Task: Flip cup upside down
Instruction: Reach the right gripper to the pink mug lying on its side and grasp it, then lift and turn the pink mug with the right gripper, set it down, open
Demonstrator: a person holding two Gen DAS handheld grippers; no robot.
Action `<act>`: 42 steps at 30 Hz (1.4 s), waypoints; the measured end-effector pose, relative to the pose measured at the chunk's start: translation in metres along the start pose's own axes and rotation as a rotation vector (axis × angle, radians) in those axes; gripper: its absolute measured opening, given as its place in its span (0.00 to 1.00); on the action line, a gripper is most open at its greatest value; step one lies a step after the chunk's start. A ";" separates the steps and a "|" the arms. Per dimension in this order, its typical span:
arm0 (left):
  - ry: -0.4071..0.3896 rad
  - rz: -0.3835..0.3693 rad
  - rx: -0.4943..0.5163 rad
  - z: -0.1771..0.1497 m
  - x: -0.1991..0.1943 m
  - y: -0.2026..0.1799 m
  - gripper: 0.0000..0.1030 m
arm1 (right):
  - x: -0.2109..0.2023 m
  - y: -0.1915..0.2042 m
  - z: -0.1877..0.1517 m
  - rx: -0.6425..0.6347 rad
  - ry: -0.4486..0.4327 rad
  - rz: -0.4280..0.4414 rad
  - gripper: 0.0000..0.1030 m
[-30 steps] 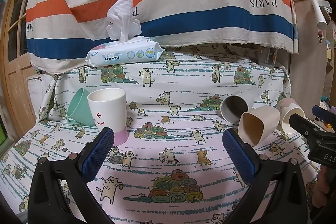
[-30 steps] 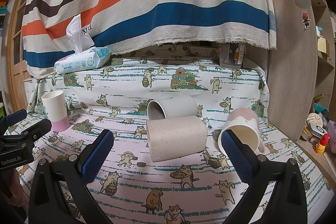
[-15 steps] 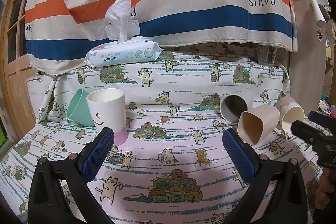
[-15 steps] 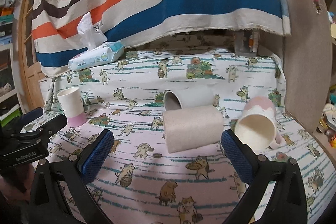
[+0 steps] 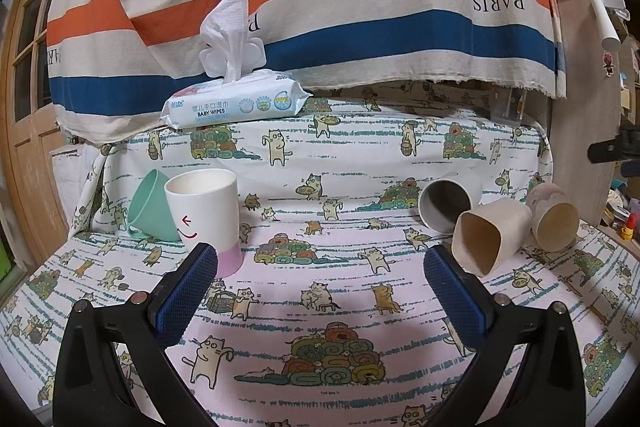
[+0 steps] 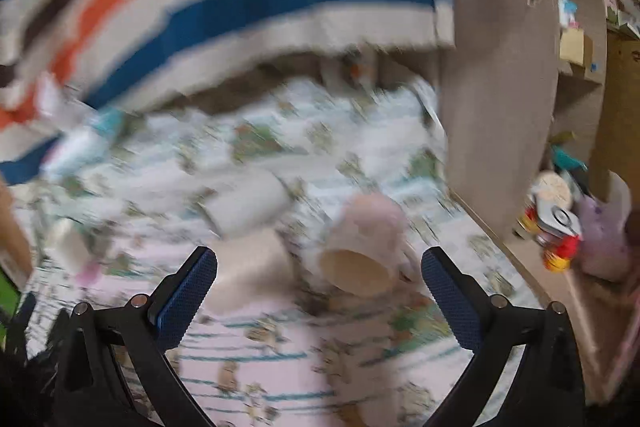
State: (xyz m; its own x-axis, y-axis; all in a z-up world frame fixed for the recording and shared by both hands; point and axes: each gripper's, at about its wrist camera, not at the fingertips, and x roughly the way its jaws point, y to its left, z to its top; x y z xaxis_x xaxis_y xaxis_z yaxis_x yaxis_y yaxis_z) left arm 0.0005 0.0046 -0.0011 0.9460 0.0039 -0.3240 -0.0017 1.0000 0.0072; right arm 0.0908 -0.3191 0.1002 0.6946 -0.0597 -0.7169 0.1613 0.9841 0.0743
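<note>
Both tongs, left point(image 5: 320, 279) and right point(image 6: 319, 281), released and empty. Five cups on the desk point(image 5: 320, 307): white smiley cup point(image 5: 204, 215) upright at left, leaning mint cup point(image 5: 150, 205) touching it, three lying at right (right view blurred). Looks light, rigid, smooth; grip mid-wall

Wide bare patch of surface point(image 5: 320, 307) in middle, room to pass. Left side blocked by white cup point(image 5: 204, 219) standing up, green cup point(image 5: 150, 205) leaning just behind. Right side crowded: grey cup point(image 5: 444, 205), tan cup point(image 5: 486, 237), pink cup point(image 5: 554, 217) lying close together. Wipes pack point(image 5: 236, 105) at back. Right view blurry
</note>
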 end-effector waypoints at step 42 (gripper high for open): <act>0.035 -0.004 -0.006 -0.001 0.007 0.000 1.00 | 0.181 -0.054 0.033 0.334 0.558 0.116 0.82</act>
State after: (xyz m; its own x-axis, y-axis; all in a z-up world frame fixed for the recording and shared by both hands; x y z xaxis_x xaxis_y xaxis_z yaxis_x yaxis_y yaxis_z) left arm 0.0072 0.0047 -0.0041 0.9342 0.0004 -0.3568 -0.0002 1.0000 0.0004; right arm 0.2314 -0.3885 -0.0104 0.2676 0.2280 -0.9362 0.3782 0.8687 0.3197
